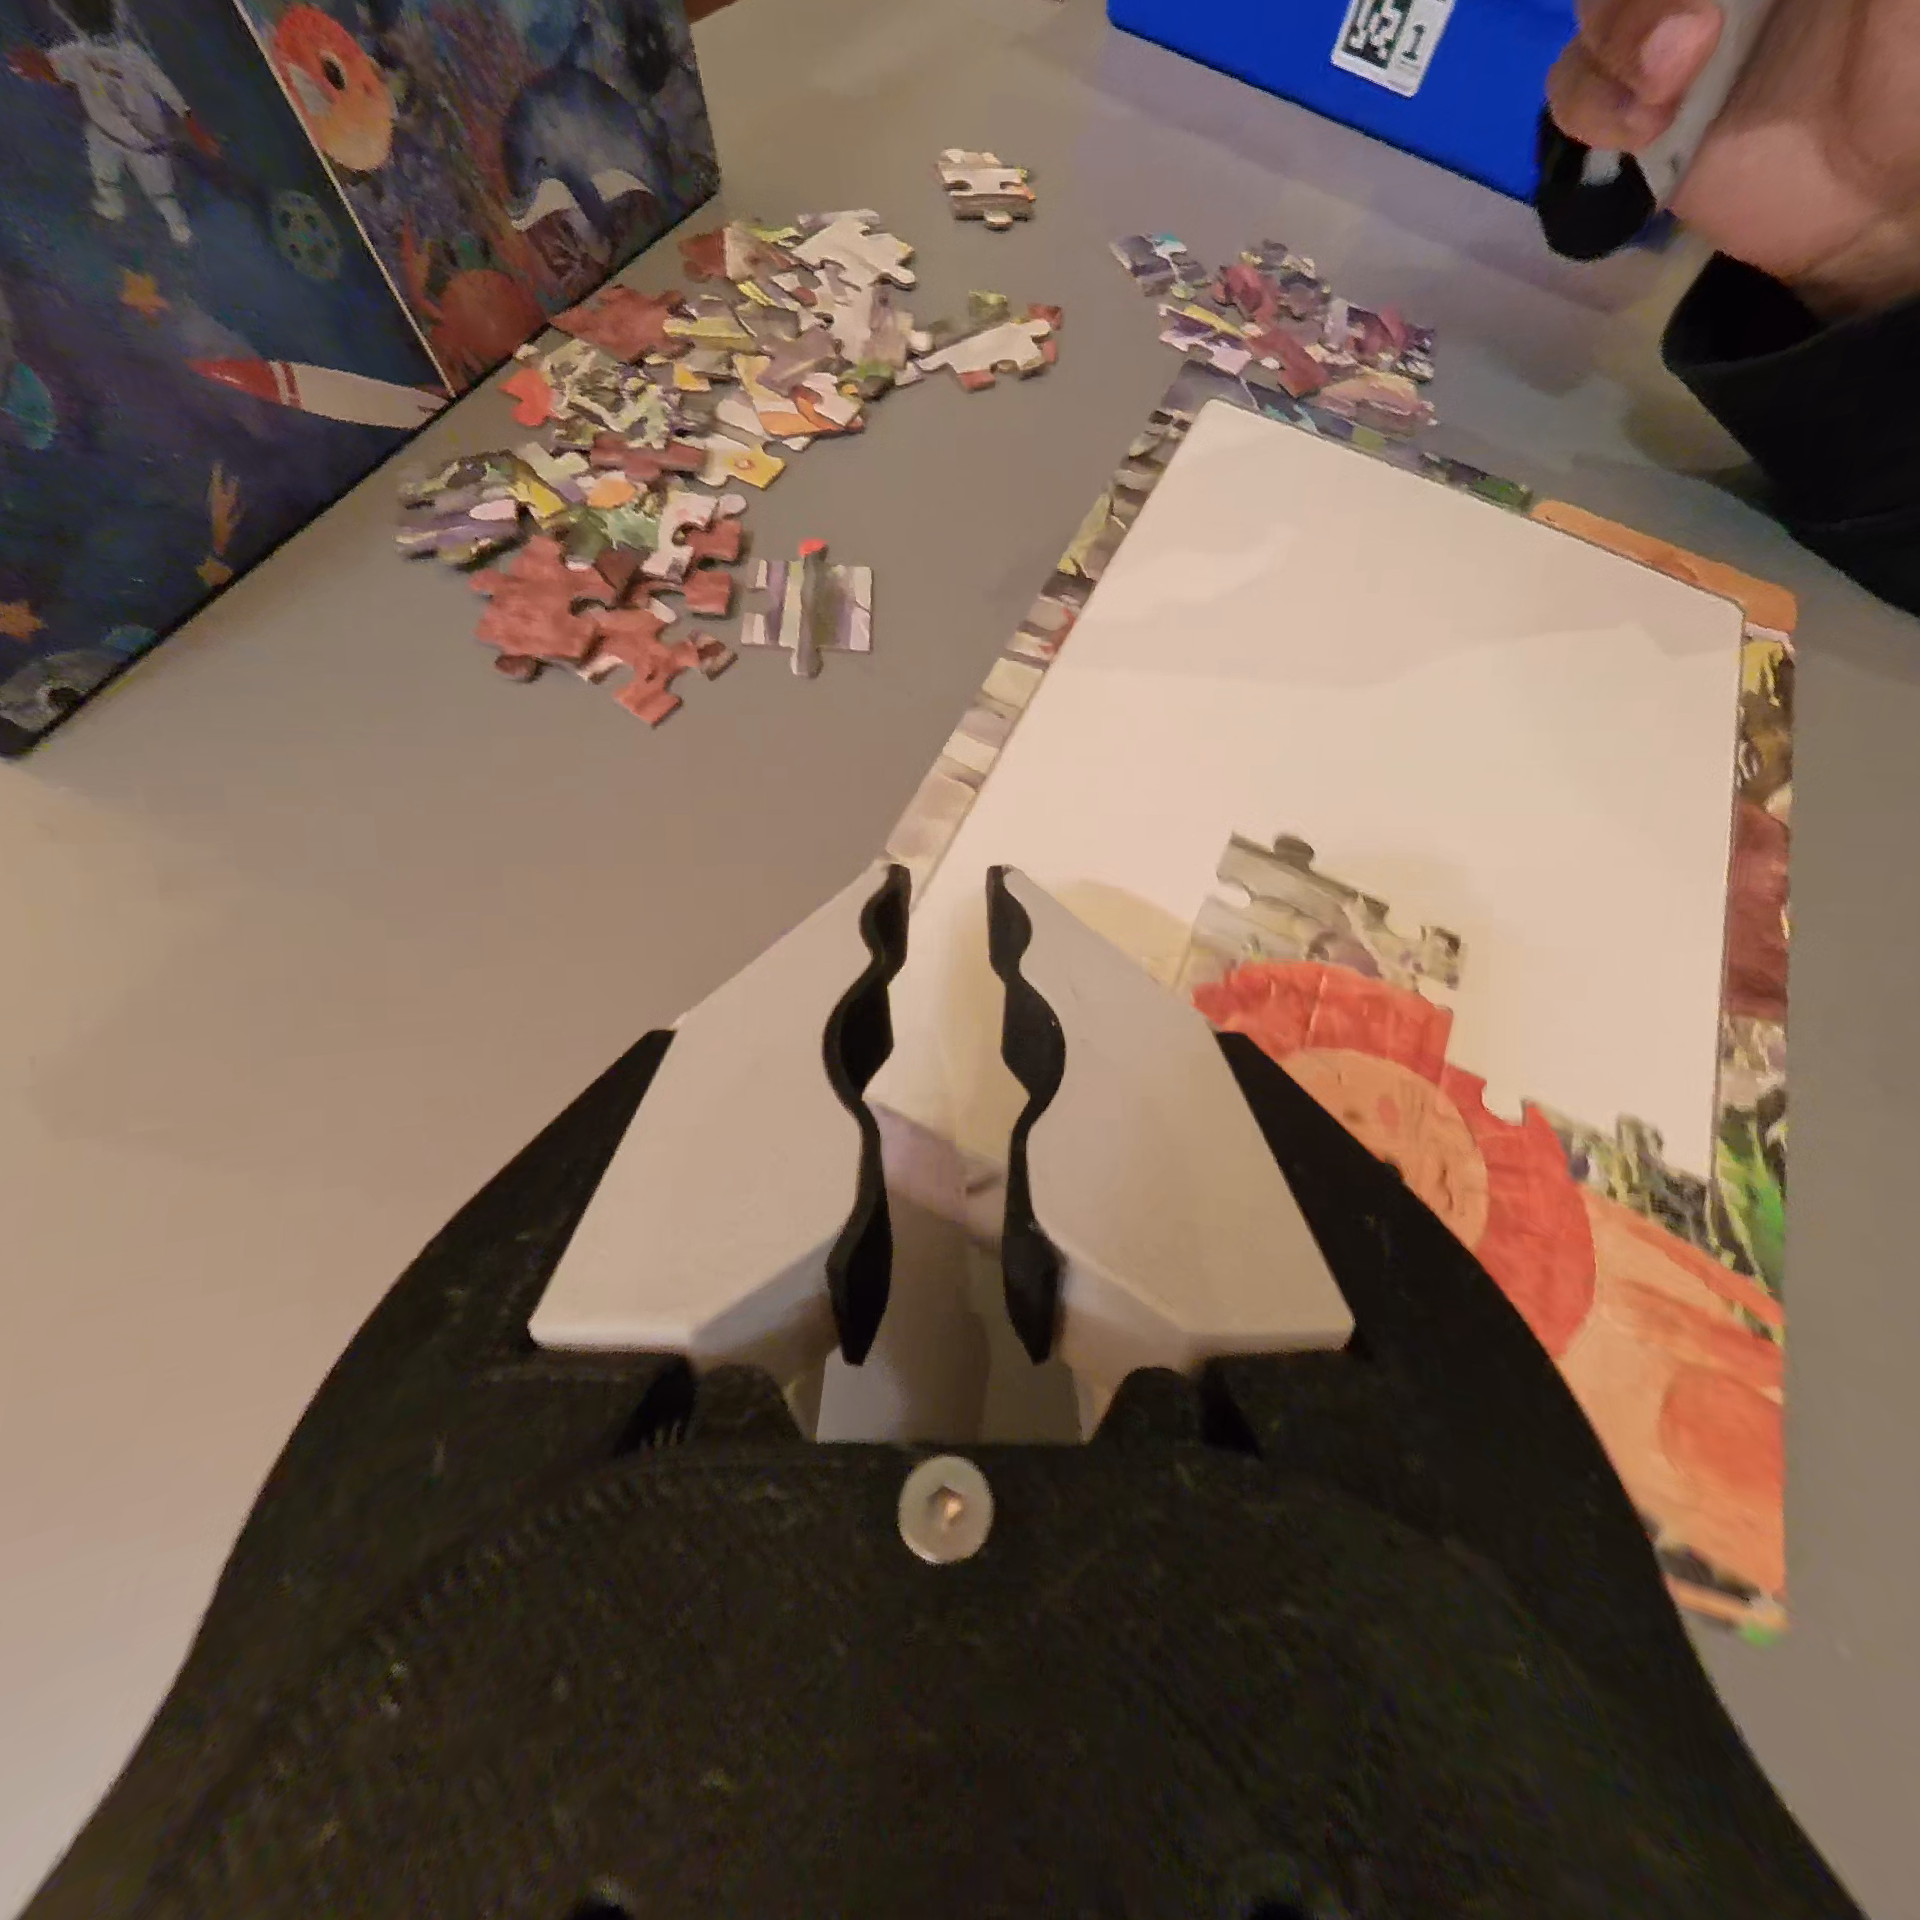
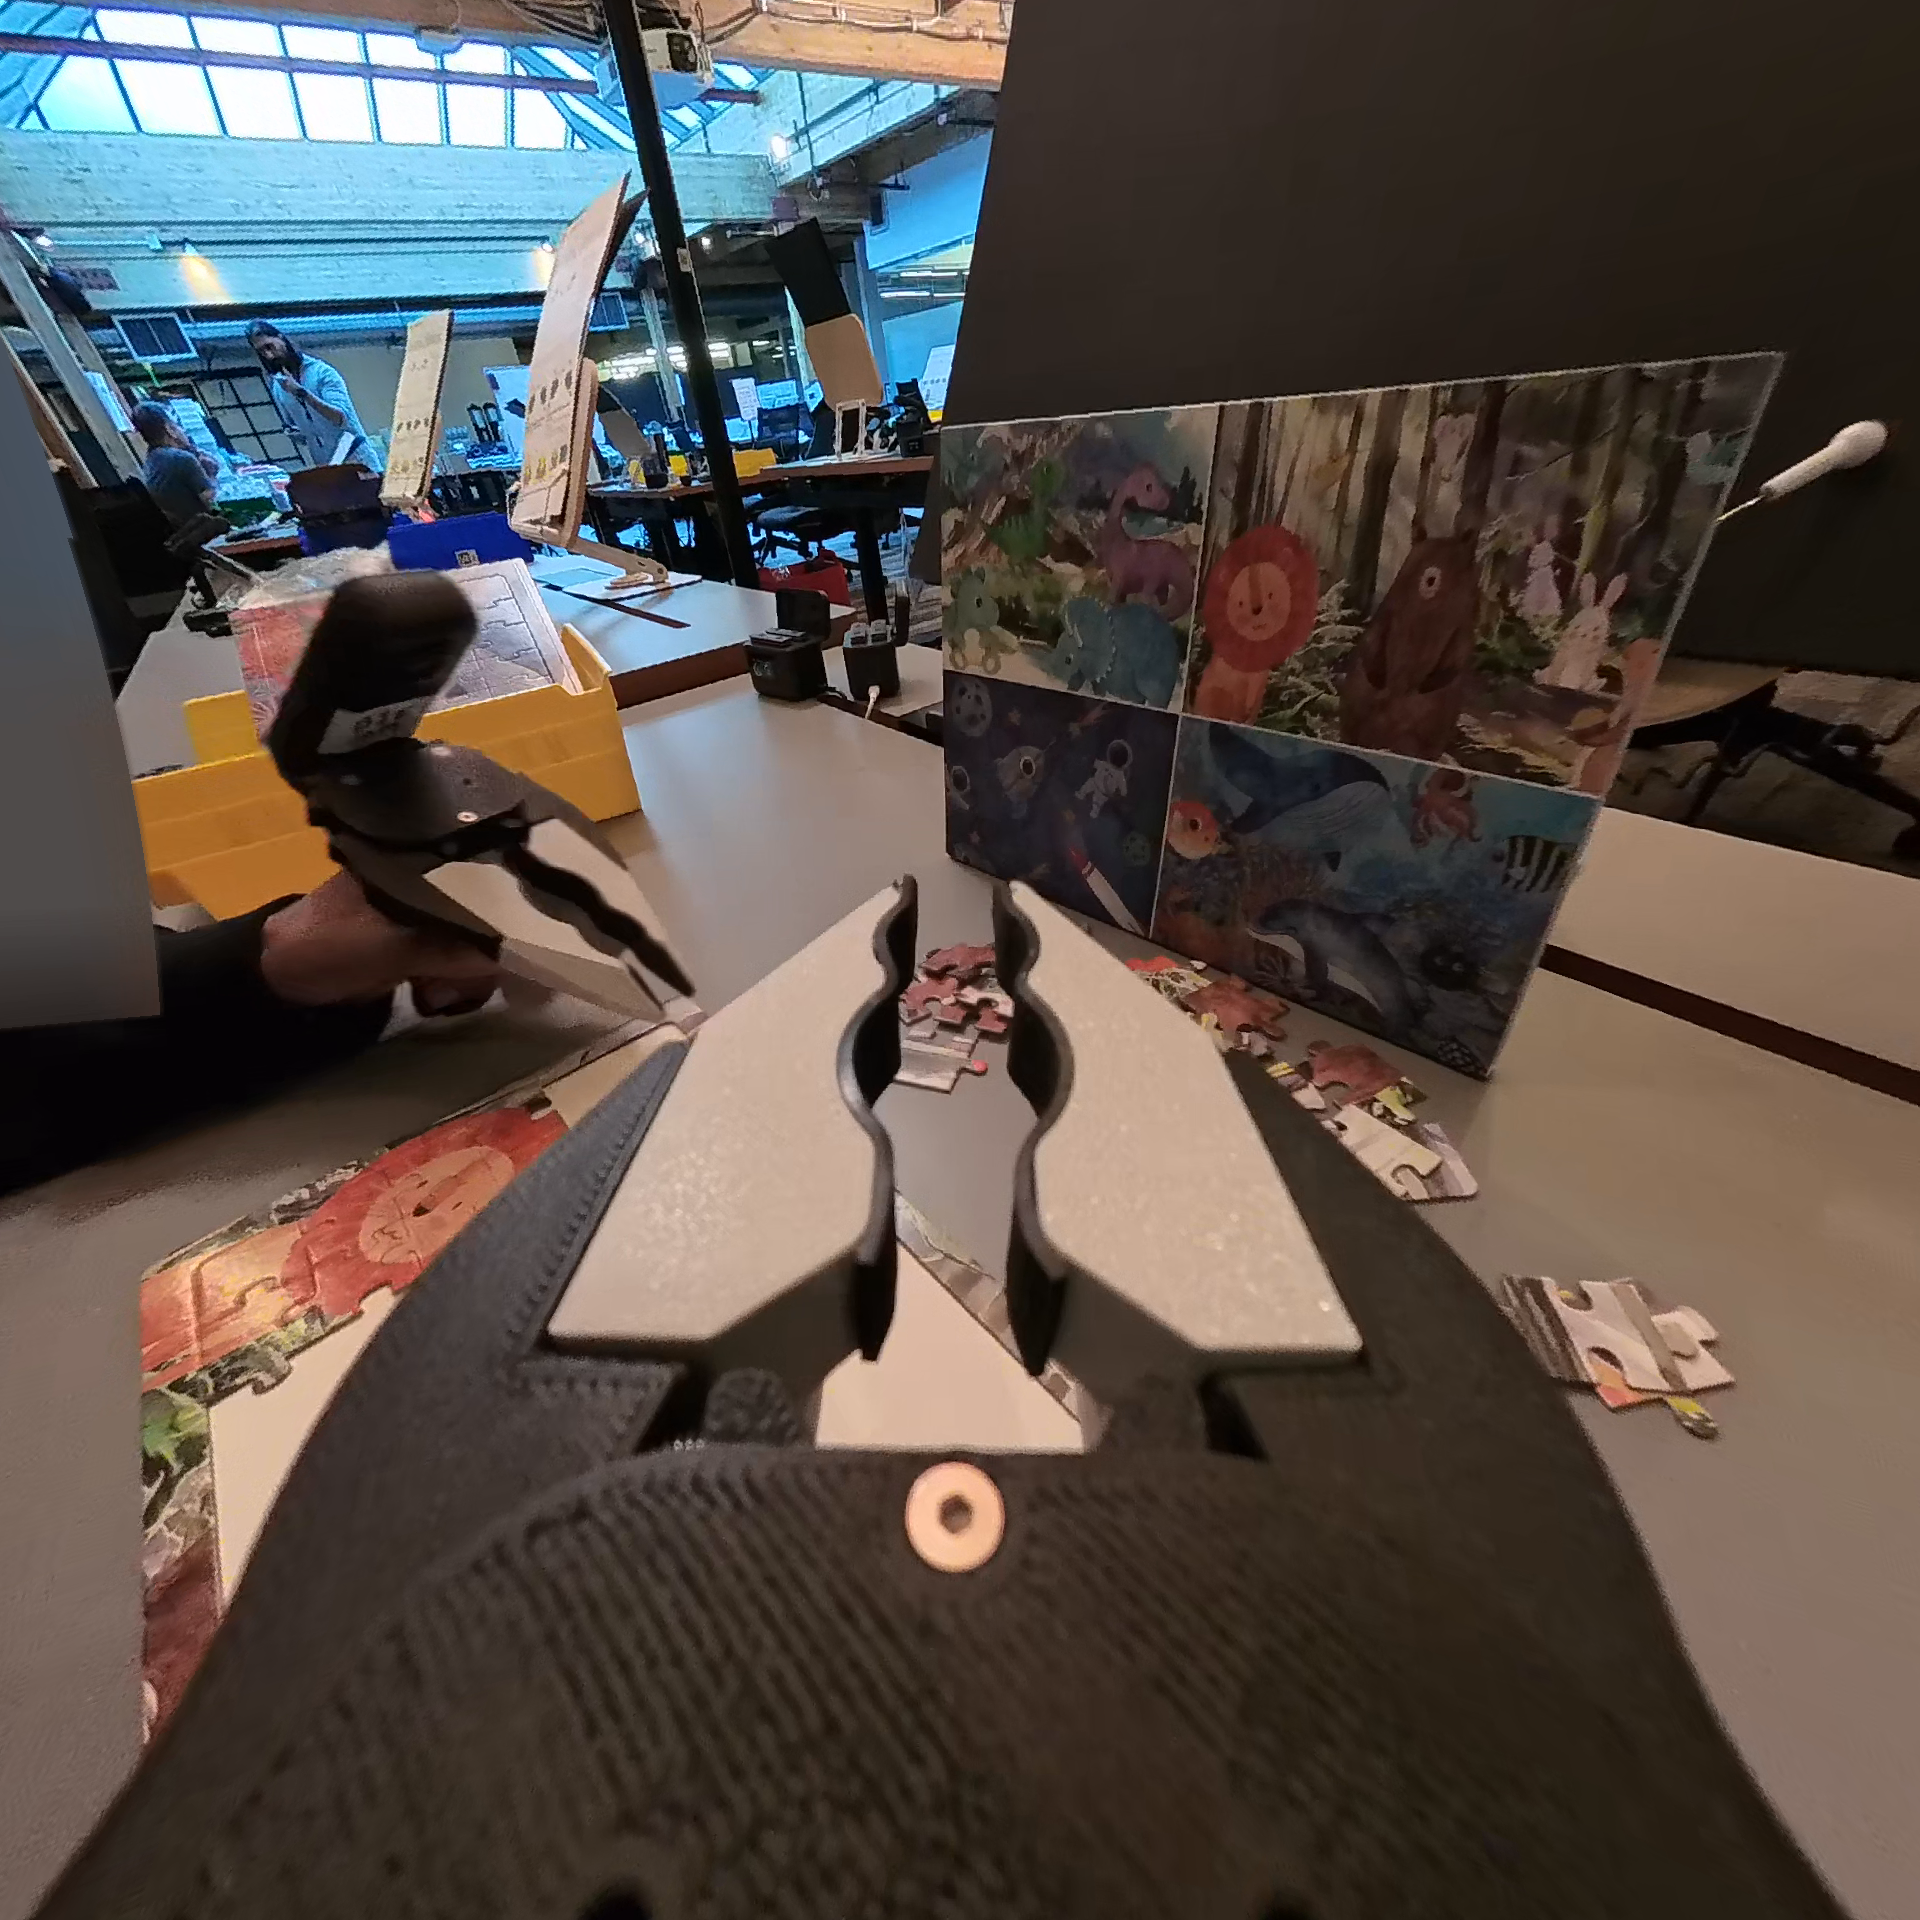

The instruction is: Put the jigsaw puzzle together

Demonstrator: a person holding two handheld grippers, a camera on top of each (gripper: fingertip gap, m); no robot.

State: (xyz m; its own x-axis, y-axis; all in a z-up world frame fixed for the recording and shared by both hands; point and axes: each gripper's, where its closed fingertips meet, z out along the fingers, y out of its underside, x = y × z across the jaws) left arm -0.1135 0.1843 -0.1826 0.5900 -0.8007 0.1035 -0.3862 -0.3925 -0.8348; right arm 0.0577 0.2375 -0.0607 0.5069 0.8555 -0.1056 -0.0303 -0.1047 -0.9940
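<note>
Narrowly parted jaws are seen on the left gripper [image 1: 948,883], with nothing held between the wavy black pads [image 1: 868,1091]; its tips are lowered onto the near left edge of the rectangular puzzle tray [image 1: 1351,665], whose bare white base is framed by a printed border; an assembled patch of orange lion pieces [image 1: 1475,1174] is seen at about four o'clock from those tips; a heap of loose cardboard jigsaw pieces [image 1: 665,457] is spread on the grey table [image 1: 312,987] at about eleven o'clock, and a smaller cluster of pieces [image 1: 1278,312] lies at one o'clock just beyond the tray's far corner; the illustrated puzzle box [image 1: 260,260] is stood at ten o'clock; a blue bin [image 1: 1247,62] is glimpsed at twelve o'clock.

Equally narrow is the gap on the right gripper [image 2: 954,891], and nothing is gripped there; it is held above the tray's far end and aimed at the loose pieces before the upright box; a few joined pieces [image 2: 1621,1340] are left at three o'clock; the left gripper is shown at nine o'clock, its tips down at the tray's edge; yellow bins [image 2: 416,769] are placed behind it.
</note>
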